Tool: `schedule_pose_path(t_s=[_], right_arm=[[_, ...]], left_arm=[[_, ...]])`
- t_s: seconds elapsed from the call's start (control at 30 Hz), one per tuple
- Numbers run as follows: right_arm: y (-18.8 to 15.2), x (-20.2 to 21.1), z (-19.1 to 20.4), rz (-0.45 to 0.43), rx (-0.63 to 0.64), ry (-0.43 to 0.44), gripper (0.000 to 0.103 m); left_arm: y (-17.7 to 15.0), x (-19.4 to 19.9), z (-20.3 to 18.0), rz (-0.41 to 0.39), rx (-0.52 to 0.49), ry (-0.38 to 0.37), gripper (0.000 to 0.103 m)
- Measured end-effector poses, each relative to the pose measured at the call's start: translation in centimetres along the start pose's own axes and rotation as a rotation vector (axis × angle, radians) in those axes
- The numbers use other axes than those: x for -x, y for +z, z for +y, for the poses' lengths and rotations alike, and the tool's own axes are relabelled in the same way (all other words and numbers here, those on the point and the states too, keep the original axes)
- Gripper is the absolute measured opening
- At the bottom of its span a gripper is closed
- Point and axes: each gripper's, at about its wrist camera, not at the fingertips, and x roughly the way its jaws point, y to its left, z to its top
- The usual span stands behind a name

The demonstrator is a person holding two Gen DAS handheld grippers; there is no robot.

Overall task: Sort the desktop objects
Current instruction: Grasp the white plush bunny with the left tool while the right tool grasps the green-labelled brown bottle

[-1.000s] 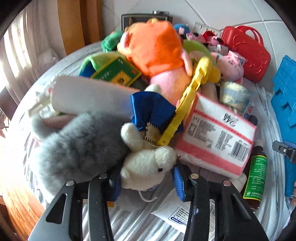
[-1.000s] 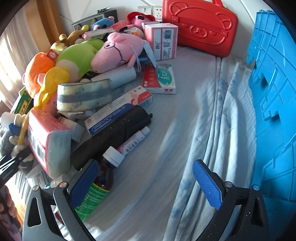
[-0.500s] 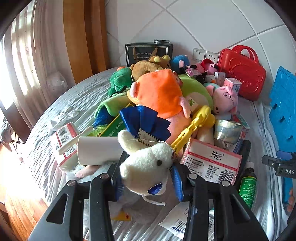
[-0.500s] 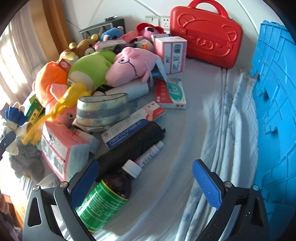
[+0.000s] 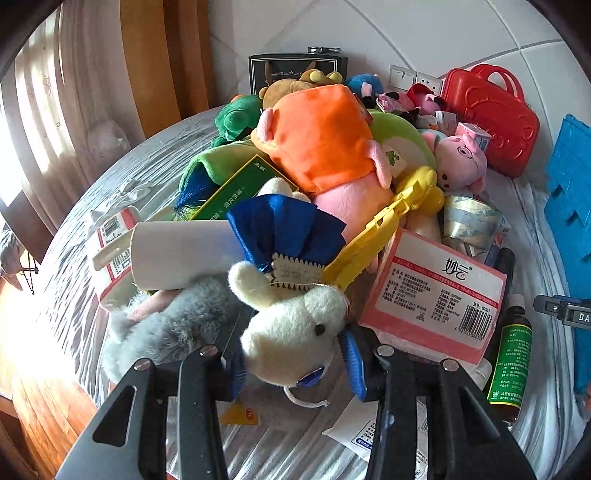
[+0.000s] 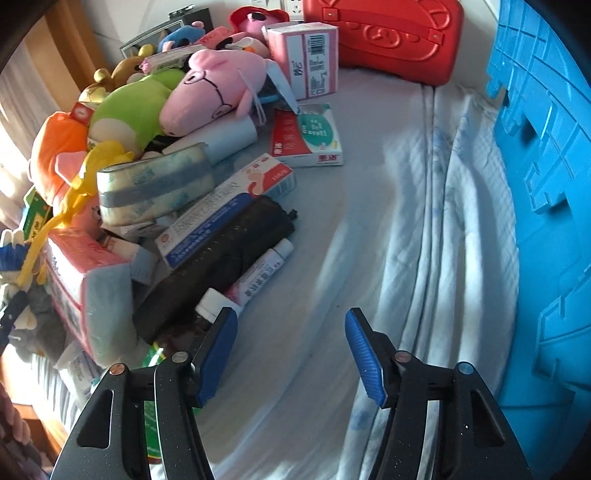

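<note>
Left gripper [image 5: 293, 363]: jaws clamped on a white plush dog [image 5: 295, 332] with a blue bow, held at the near edge of the heap, above a grey plush [image 5: 173, 325] and just beside a pink tissue pack [image 5: 436, 295]. Right gripper [image 6: 291, 354]: jaws closing, nothing between them but bare sheet; left pad just beside a brown bottle with green label [image 6: 207, 310]. Orange plush [image 5: 321, 136] tops the pile. Red case [image 6: 384, 33] at the far wall; blue crate [image 6: 546, 184] along the right. Everything lies on a tabletop under a pale cloth [image 6: 424, 221].
</note>
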Motion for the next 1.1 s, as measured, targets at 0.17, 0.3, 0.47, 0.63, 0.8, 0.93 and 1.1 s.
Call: schedule_pose_path(t_s=[0.17,0.3,0.47,0.63,0.8,0.93,1.1], right_arm=[[-0.7,1.8,2.6,-0.007,0.047,0.069,0.061],[-2.0,1.7,3.8,0.032,0.033,0.097,0.061],[-3.5,0.9,4.6,0.093,-0.02,0.132,0.061],[-4.2,0.2,5.6,0.123,-0.029,0.129,0.061],[-4.5,-0.9,6.0,0.14,-0.052,0.117,0.063],[-4.4,-1.7,5.7,0.144,-0.071,0.11,0.062],[-4.6,-0.6,5.6,0.094,-0.064,0.084,0.058]], left_arm=[[-0.6,-0.1,0.0,0.022,-0.004,-0.022,0.042],[-1.5,-0.1,-0.1,0.041,-0.026,-0.048,0.04],[-1.8,-0.7,0.6,0.061,-0.032,-0.077,0.04],[-1.7,-1.8,1.4,0.081,-0.007,-0.11,0.04],[-1.1,-3.1,1.7,0.093,0.002,-0.137,0.04],[-0.7,-2.8,1.2,0.059,-0.025,-0.136,0.038],[-0.2,0.1,0.7,-0.026,-0.074,-0.102,0.036]])
